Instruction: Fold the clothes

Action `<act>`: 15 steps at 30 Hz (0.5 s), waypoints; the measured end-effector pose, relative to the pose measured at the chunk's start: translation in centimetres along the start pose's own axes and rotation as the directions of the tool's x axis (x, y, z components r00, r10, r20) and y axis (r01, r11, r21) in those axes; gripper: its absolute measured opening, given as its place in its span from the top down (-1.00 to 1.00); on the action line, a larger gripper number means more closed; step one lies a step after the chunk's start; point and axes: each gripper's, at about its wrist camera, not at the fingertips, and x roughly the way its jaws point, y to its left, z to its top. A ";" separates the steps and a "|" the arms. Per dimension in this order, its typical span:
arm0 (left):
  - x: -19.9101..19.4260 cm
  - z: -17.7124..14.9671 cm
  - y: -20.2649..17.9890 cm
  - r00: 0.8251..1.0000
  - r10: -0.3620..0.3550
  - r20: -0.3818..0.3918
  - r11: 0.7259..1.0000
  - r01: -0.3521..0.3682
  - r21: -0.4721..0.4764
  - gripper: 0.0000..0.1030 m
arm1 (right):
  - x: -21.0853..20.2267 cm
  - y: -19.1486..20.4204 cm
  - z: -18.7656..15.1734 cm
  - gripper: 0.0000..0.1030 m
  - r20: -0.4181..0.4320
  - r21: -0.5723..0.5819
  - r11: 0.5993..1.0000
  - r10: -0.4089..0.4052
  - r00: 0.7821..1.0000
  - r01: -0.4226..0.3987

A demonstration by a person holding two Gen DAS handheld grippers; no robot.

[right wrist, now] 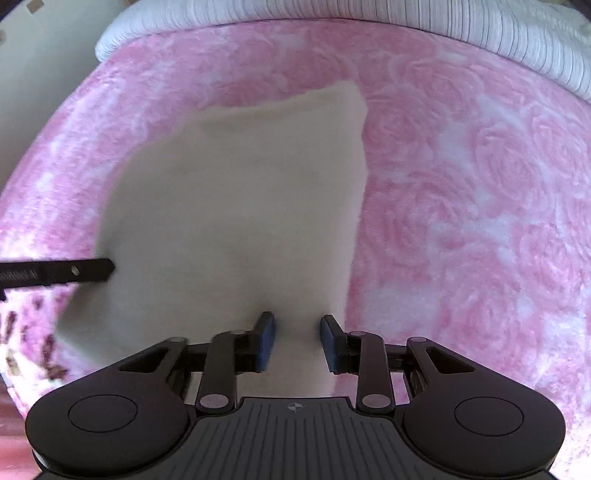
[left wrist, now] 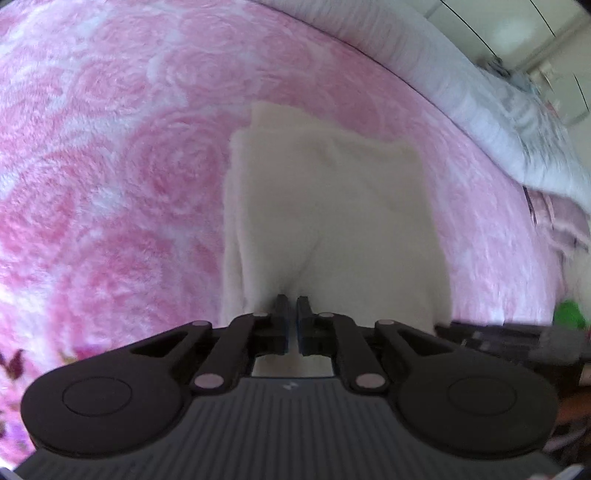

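A cream folded cloth lies on a pink rose-patterned blanket. My left gripper is shut on the cloth's near edge, and creases in the cloth run to its tips. In the right wrist view the same cloth fills the middle. My right gripper stands open over its near right part, with cloth showing in the gap between the blue pads. The left gripper's black finger reaches the cloth's left edge.
White striped bedding borders the far side of the blanket, and also appears at the upper right. A green object sits at the right edge, above a dark blurred shape. A pale wall stands at the far left.
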 end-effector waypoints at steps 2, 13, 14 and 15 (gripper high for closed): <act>-0.5 0.2 -0.6 1.000 0.025 -0.003 0.999 -0.025 0.041 0.90 | -0.6 0.3 0.2 0.40 -0.002 0.009 1.000 -0.011 1.000 0.011; -1.9 -3.9 -1.9 0.985 0.137 -0.108 0.981 -0.120 0.156 0.96 | -1.5 2.5 -4.6 0.40 -0.031 0.091 0.994 -0.066 0.997 0.068; -2.0 -3.8 -2.1 0.983 0.151 -0.109 0.979 -0.133 0.157 0.96 | -1.1 2.9 -4.6 0.40 -0.046 0.064 0.993 -0.093 0.995 0.096; -2.1 -3.8 -2.4 0.980 0.165 -0.108 0.976 -0.147 0.161 0.96 | -1.1 3.4 -4.3 0.40 -0.051 0.045 0.992 -0.113 0.992 0.115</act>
